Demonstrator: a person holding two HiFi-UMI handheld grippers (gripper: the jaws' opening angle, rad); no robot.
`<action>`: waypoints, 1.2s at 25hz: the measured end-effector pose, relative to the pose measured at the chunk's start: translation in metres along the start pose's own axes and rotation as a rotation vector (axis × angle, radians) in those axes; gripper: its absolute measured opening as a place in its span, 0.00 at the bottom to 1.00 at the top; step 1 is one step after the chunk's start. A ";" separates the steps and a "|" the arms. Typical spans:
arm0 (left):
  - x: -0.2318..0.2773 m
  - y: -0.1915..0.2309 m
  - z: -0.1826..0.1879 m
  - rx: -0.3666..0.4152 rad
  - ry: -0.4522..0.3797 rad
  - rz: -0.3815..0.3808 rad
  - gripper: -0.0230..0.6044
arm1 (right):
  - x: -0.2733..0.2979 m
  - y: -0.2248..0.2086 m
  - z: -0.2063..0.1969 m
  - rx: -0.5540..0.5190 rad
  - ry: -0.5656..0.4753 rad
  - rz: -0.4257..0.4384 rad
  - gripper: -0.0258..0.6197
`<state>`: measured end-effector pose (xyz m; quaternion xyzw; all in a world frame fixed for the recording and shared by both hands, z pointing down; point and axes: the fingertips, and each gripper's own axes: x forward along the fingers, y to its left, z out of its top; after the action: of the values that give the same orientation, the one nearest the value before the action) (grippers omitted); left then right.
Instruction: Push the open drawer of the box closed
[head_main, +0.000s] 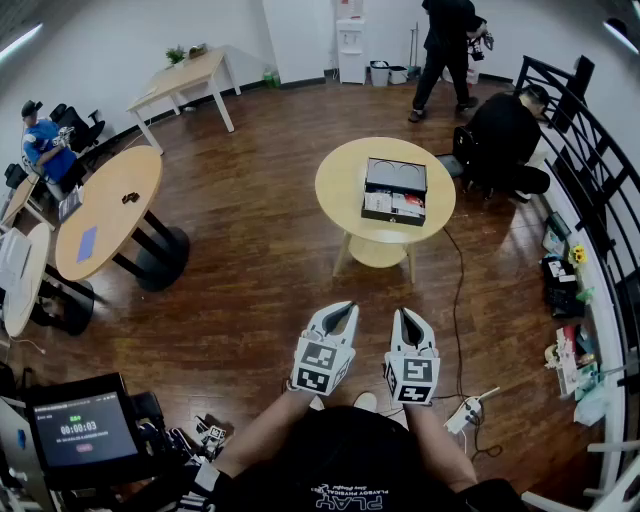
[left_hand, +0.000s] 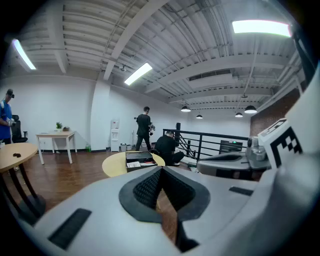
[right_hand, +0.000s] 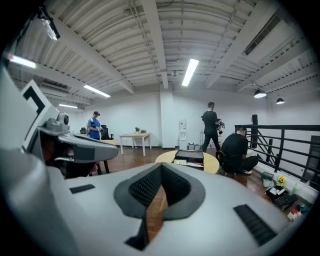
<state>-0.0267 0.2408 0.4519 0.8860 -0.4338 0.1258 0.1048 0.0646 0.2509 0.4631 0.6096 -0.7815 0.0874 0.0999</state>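
**Q:** Left tool (head_main: 345, 306): what is its state?
**A:** The jaws meet at the tips with nothing clamped. In the left gripper view, only wood floor (head_main: 250, 270) shows through the slot behind the tips.

**Q:** Right tool (head_main: 402, 312)?
**A:** Same condition. The jaws are together at the tips and empty, and the right gripper view shows floor through the slot.

**Q:** Where are the two tools?
**A:** They are side by side just in front of the person's body, above the floor. They are near each other but not touching. Both point toward the round table (head_main: 335, 190).

**Q:** Where is the box (head_main: 396, 176)?
**A:** It sits on the round table, right of the table's centre in the head view and well apart from both tools. Both gripper views show it ahead, beyond the jaw tips.

**Q:** What is the drawer (head_main: 394, 208) doing?
**A:** It is open, pulled out from the side of the box that faces the tools. White and red contents show inside it.

**Q:** Is anything touching the box?
**A:** Neither tool touches the box, the drawer or the table.

**Q:** What else is nearby?
**A:** A dark cable (head_main: 457, 300) runs across the floor from the table's right side to a power strip (head_main: 465, 412) beside the right tool.
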 end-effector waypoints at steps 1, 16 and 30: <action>0.001 -0.001 0.002 -0.001 0.001 0.003 0.03 | -0.001 -0.001 0.001 0.000 0.002 0.003 0.05; 0.019 -0.026 0.007 0.009 0.019 0.008 0.03 | -0.005 -0.022 -0.011 0.015 0.034 0.031 0.05; 0.059 0.019 0.005 -0.007 0.005 0.036 0.03 | 0.043 -0.043 -0.025 0.019 0.067 0.007 0.05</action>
<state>-0.0059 0.1835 0.4671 0.8773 -0.4501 0.1282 0.1066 0.0975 0.2067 0.4997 0.6044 -0.7790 0.1155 0.1201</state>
